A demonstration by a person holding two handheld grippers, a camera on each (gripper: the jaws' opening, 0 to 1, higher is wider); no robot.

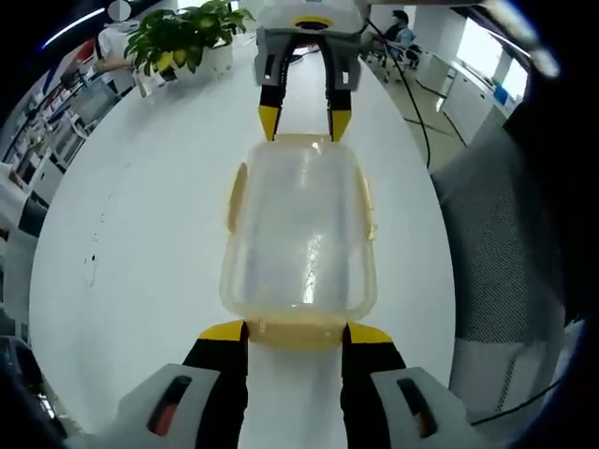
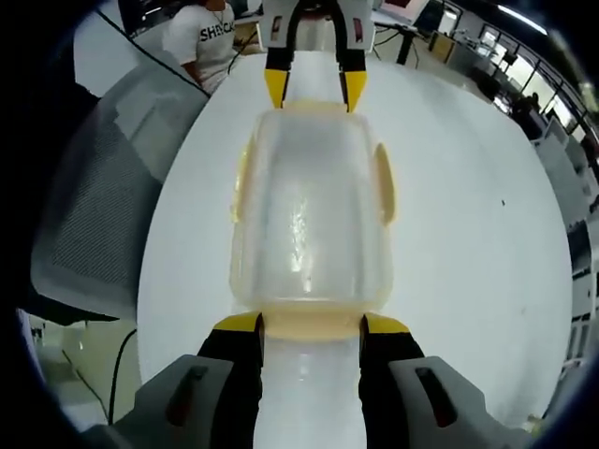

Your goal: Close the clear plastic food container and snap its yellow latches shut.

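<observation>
Big white table [image 1: 140, 243] w/ rounded edge, in an open office; windows and desks at the far side in the left gripper view, ceiling lights and more desks in the right gripper view. Grey mesh chair [image 1: 496, 243] sits just beside the table edge, a cable [image 1: 416, 103] trailing across the tabletop near it. Potted plant [image 1: 182, 33] stands at the far end of the table, well apart from the work. A person in a white t-shirt [image 2: 211, 37] is near the table end in the right gripper view, another seated person [image 1: 401, 28] in the background of the left gripper view. Nothing lies between the grippers and the box. The clear container [image 1: 299, 234] sits mid-table, lid on top; can't tell if it holds anything, walls look cloudy w/ glare. Yellow latches show on its long sides [image 1: 236, 196] and at both ends; can't tell if snapped. Left gripper [image 1: 295, 333] at the near end of the box, jaws spread, yellow tips touching or just beside the end latch, one each side, not pinching it. Right gripper [image 2: 312, 325] at the opposite end, jaws likewise spread, tips against that end of the box. Each gripper shows at the far end in the other's view.
</observation>
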